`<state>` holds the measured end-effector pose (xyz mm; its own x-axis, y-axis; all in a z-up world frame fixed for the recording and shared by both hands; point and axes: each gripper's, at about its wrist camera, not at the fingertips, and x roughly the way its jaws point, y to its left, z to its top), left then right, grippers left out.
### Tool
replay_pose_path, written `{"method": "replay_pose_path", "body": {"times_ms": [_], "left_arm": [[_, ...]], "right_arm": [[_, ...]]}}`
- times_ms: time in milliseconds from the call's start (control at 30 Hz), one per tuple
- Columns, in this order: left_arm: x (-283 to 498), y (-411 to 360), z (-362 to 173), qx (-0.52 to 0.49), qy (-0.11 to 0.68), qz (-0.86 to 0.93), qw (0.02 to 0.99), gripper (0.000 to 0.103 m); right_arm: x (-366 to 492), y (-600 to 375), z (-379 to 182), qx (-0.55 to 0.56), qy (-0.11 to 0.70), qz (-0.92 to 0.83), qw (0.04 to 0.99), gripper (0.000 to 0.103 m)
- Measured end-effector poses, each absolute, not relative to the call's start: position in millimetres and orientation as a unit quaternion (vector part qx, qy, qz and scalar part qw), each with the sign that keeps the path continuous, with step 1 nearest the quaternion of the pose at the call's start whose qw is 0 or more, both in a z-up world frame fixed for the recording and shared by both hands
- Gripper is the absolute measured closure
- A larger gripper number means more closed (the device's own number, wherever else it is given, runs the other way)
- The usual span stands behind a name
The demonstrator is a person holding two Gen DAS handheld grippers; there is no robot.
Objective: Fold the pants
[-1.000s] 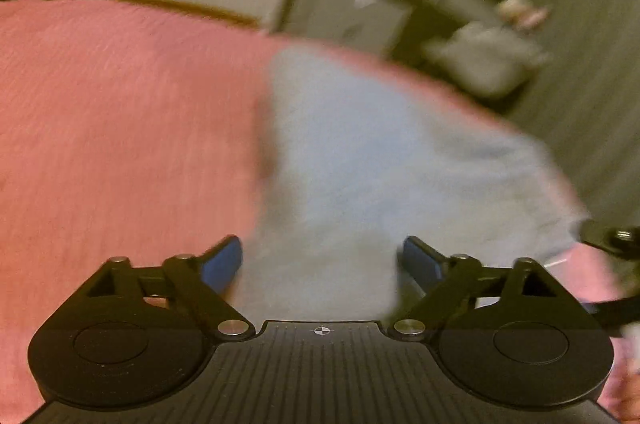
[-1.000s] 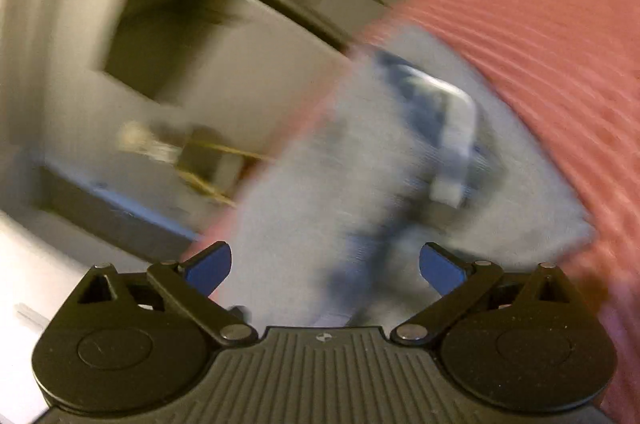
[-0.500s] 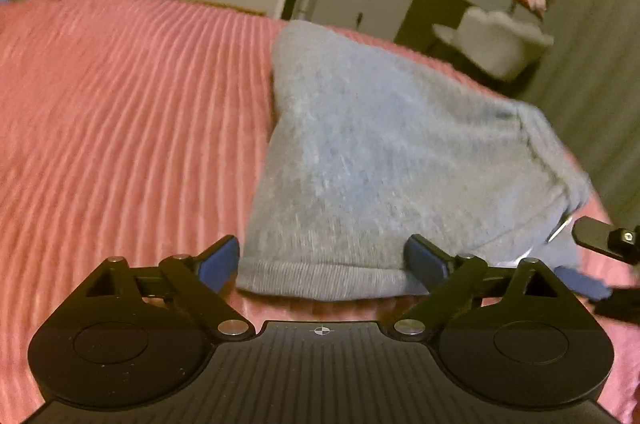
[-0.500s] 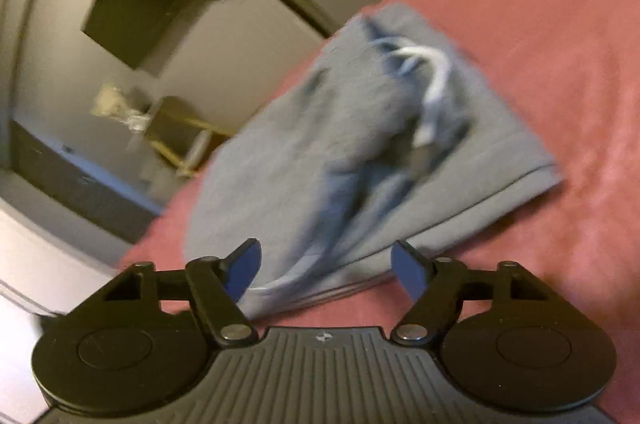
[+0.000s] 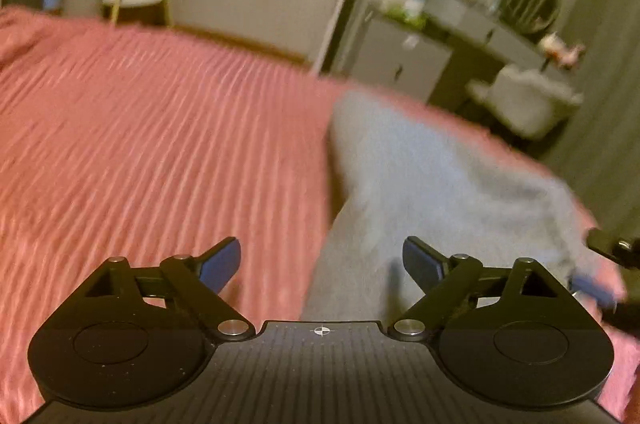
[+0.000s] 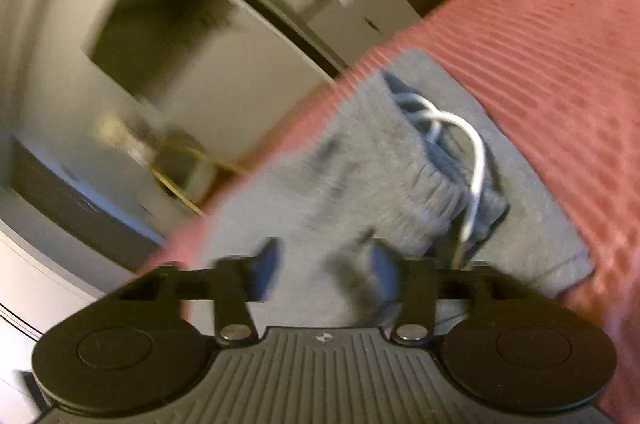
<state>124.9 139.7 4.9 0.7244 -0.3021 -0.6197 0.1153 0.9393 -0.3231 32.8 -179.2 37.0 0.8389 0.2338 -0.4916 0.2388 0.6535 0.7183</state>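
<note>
A bed with a ribbed pink bedspread [image 5: 160,143] fills the lower part of the left wrist view, with a grey cabinet [image 5: 400,59] and a cluttered dresser [image 5: 480,19] against the wall behind it. The grey pants [image 5: 440,183] lie folded on the bedspread near its far right edge, blurred. The left gripper [image 5: 321,260] hangs over the near hem with its blue fingertips [image 5: 224,260] spread wide and nothing pinched between them; the other gripper's dark tip shows at the right edge. In the right wrist view the room is tilted and smeared, a dark doorway [image 6: 152,23] off to the left. The pants [image 6: 360,175] lie along the bedspread's [image 6: 560,63] edge, waistband bunched on top with a white drawstring [image 6: 472,159] looping out. The right gripper [image 6: 324,268] has just been widening its jaws slightly; grey cloth lies between the fingers, but the blur hides whether they press on it.
</note>
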Motion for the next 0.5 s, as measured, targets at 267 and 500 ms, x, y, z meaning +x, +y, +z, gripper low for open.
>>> {"method": "replay_pose_path", "body": {"times_ms": [267, 500], "left_arm": [[180.7, 102.2, 16.6, -0.182, 0.294, -0.287, 0.893, 0.008], [210.4, 75.0, -51.1, -0.054, 0.349, -0.241, 0.904, 0.013]], "right_arm": [[-12.5, -175.7, 21.7, 0.420, 0.244, -0.051, 0.873, 0.008], [-11.0, -179.6, 4.3, 0.384, 0.277, -0.062, 0.879, 0.008]]}}
